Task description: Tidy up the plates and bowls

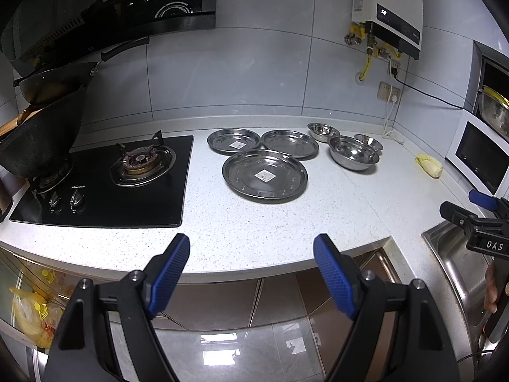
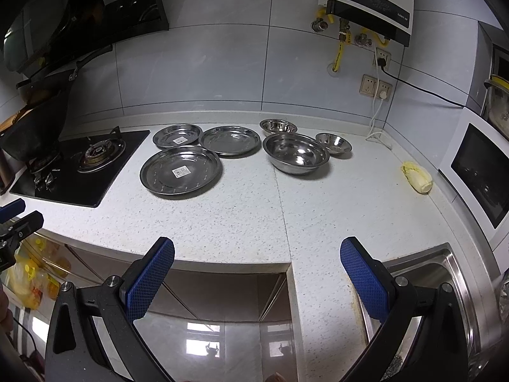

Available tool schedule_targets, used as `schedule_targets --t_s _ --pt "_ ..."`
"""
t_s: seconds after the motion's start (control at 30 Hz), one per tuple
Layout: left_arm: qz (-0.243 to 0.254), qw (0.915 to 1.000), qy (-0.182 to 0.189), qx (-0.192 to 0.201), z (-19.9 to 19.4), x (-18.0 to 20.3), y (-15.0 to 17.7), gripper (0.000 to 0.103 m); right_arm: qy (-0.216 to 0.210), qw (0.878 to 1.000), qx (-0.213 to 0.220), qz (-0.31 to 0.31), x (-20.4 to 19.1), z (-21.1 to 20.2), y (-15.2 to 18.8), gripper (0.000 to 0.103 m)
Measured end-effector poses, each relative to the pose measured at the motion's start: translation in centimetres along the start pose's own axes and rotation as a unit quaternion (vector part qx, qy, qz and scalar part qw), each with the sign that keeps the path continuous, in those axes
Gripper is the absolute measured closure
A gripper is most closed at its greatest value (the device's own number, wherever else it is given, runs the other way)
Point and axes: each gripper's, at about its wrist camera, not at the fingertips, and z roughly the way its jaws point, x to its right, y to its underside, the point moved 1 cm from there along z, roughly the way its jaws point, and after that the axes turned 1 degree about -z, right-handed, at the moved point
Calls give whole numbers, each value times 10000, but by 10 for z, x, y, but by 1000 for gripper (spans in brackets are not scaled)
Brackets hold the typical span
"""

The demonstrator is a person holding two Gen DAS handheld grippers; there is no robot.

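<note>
Plates and bowls sit upright, mouths up; both hand-held grippers gape wide.

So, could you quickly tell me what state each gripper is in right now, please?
Left gripper: open, holding nothing, short of the counter edge.
Right gripper: open, holding nothing, also back from the plates and bowls.

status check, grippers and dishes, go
Left gripper and right gripper open, empty, short of counter. Three plates, three bowls spread apart, unstacked. Nothing blocking.
</note>
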Motion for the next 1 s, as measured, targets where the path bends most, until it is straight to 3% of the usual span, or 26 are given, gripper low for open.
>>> schedule_targets --t_s 1.0 --pt "-9 9997 66 -230 16 -11 -2 23 -26 10000 -69 27 -27 10 -1 1"
